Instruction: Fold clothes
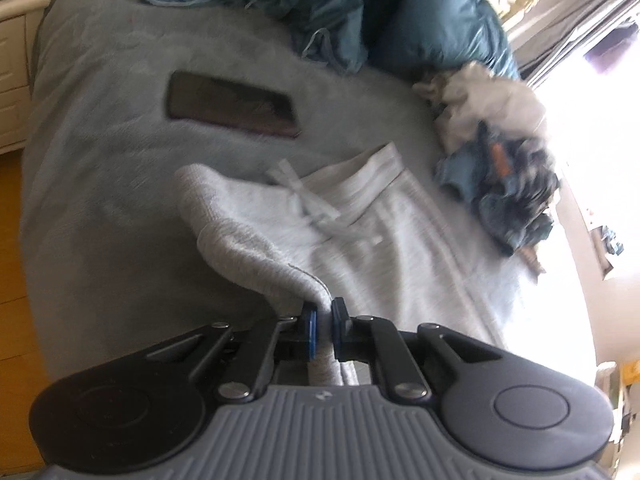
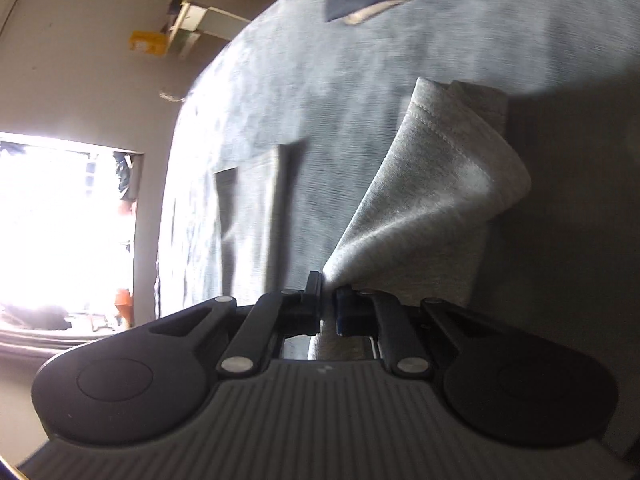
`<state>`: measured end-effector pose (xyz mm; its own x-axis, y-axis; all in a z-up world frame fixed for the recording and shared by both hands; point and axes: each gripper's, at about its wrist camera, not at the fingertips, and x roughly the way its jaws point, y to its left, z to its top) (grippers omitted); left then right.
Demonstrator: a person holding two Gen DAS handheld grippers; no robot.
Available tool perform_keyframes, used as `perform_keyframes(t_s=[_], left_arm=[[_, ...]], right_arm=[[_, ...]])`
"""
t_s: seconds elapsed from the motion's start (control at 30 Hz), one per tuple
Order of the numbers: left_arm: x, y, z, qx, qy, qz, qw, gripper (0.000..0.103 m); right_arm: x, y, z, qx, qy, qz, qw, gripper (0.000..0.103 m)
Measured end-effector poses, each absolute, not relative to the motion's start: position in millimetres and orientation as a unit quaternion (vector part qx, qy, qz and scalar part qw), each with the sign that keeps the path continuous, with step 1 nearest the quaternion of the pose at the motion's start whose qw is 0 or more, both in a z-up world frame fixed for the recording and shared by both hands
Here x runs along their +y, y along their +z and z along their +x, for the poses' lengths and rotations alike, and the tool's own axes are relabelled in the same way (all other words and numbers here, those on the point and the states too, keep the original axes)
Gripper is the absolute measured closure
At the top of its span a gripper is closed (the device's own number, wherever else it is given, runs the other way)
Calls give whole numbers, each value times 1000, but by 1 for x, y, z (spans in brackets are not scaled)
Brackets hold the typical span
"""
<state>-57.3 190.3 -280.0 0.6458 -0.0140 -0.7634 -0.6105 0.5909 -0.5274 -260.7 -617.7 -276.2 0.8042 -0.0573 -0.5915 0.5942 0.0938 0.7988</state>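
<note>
Left wrist view showed the left gripper (image 1: 323, 316) clamped on a bunched edge of the grey shorts (image 1: 360, 220), the cloth pinched between its blue pads (image 1: 309, 318) and rising from there in a rolled fold toward the far left. Beyond the fingers the rest of the shorts lay flat on the bed (image 1: 100, 200), waistband and drawstring (image 1: 304, 196) farthest from the pads, so the grip seemed taken at the leg end in order to carry that end over toward the waist. A phone (image 1: 230, 106) lay well beyond the fingers, apart from the shorts, and a pile of clothes (image 1: 496, 160) sat off to the far right, near the waistband but seemingly clear of the fold's likely path. In the right wrist view the right gripper (image 2: 329, 300) was likewise shut on grey cloth, a hemmed corner (image 2: 440, 168) fanning up and away from its tips with the stitching showing. Both hands holding one end suggested a shared lift, keeping the edge straight while it was folded. Blur left the finer creases unreadable.
</note>
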Motion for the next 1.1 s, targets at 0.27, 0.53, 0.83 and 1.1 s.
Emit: perform_keyframes(t_s=[0.27,0.53,0.83,1.1], left_arm=[[157,-260,-4,327,208,-417,822,95],[132,-254,56,291,195,-412,841,95],[126,-282,131,293,174,-411,846,95],[142,-328,188,335,163,-400,837,95]], right_arm=[[-645,-256,-170,203,-183,622,733,99],[-664,-254,-59,195,-114,615,756,99],[-655,-275,39,205,-108,601,764,99],[-623,-278,109,228,-141,549,792,99]])
